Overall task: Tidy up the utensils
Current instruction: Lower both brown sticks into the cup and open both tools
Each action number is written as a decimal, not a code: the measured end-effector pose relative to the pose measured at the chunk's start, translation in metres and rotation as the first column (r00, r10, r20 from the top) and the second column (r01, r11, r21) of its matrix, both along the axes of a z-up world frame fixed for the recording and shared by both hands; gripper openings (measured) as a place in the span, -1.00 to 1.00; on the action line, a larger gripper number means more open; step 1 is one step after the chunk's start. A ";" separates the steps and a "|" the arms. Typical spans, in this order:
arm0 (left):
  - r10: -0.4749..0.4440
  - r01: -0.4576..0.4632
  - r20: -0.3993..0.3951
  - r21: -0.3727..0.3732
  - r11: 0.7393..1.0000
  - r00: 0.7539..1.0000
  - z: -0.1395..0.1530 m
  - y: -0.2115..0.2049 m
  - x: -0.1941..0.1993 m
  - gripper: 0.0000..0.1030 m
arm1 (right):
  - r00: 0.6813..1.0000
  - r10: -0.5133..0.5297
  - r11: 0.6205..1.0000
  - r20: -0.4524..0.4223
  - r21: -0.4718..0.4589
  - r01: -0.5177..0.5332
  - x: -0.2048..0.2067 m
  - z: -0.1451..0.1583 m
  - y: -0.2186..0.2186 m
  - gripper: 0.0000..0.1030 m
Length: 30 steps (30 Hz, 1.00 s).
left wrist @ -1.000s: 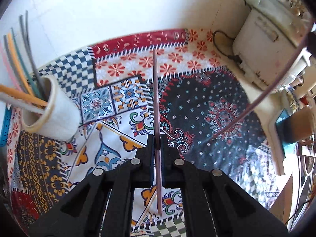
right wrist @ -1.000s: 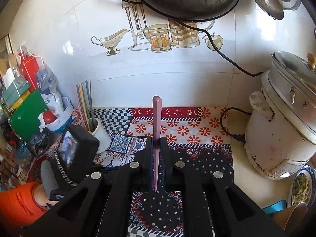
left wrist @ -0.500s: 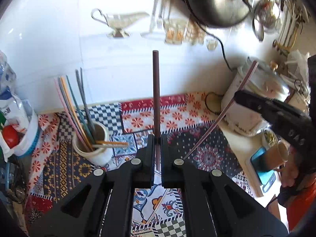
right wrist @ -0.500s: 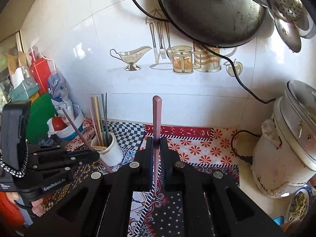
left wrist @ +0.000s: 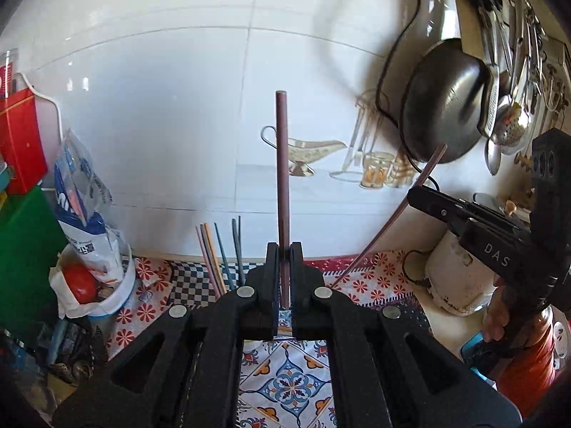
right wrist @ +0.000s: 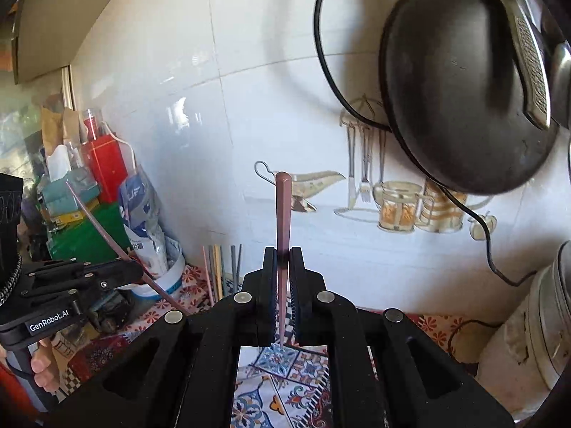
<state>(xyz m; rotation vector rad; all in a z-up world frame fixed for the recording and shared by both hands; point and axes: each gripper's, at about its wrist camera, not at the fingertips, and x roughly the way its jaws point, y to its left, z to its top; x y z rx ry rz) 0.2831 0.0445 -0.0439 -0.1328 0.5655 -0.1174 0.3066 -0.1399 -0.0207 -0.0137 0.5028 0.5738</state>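
- Left wrist view: my left gripper (left wrist: pixel 282 260) has its fingers (left wrist: pixel 270 274) pinched tight on a dark chopstick (left wrist: pixel 282 164), which stands up towards twelve o'clock against the white tiled wall (left wrist: pixel 160 107).
- A second ago this camera looked down at the patterned cloth (left wrist: pixel 289 385) on the worktop; now the wall and the hanging wok (left wrist: pixel 442 100) fill the view, so I have lifted and tipped the stick up clear of the surface.
- The cup of chopsticks (left wrist: pixel 219 253), large at nine o'clock a second ago, now shows only its coloured sticks poking up at about eleven o'clock of my fingers; the cup itself is hidden behind the gripper.
- At three o'clock my right gripper (left wrist: pixel 414 192) has come into view, holding its own stick slanted.
- Right wrist view: my right gripper (right wrist: pixel 283 264) is closed narrow on a pink chopstick (right wrist: pixel 283 214), upright towards twelve o'clock.
- This view has risen too: more wall and wok (right wrist: pixel 460 85), less cloth (right wrist: pixel 285 392).
- My left gripper (right wrist: pixel 128 271) sits at nine o'clock, now higher, and the bundle of chopsticks (right wrist: pixel 221 267) stands just at ten o'clock of my fingers.
- I judge both sticks are picked up and carried; what remains is lowering each into the cup, one at a time so the two don't clash.
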 end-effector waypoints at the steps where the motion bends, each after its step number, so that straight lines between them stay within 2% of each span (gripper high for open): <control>1: 0.016 -0.016 0.005 0.003 1.000 1.000 0.002 0.006 0.001 -0.95 | 1.000 0.017 1.000 0.004 0.009 -0.017 0.003 0.002 0.007 -0.89; 7: 0.086 -0.085 -0.021 0.008 0.996 0.996 -0.009 0.035 0.018 -0.95 | 0.994 0.112 0.994 -0.009 0.014 -0.112 0.022 -0.006 0.048 -0.89; 15: 0.119 -0.119 -0.148 0.008 0.993 0.982 -0.066 0.045 0.048 -0.95 | 0.969 0.204 0.977 -0.139 -0.033 -0.210 0.047 -0.064 0.095 -0.89; 21: 0.119 -0.121 -0.233 0.007 0.993 0.965 -0.107 0.044 0.069 -0.95 | 0.947 0.226 0.966 -0.230 -0.068 -0.248 0.059 -0.099 0.104 -0.89; 30: 0.111 -0.101 -0.302 0.047 0.994 0.947 -0.131 0.040 0.079 -0.95 | 0.920 0.243 0.946 -0.307 -0.137 -0.295 0.062 -0.126 0.106 -0.87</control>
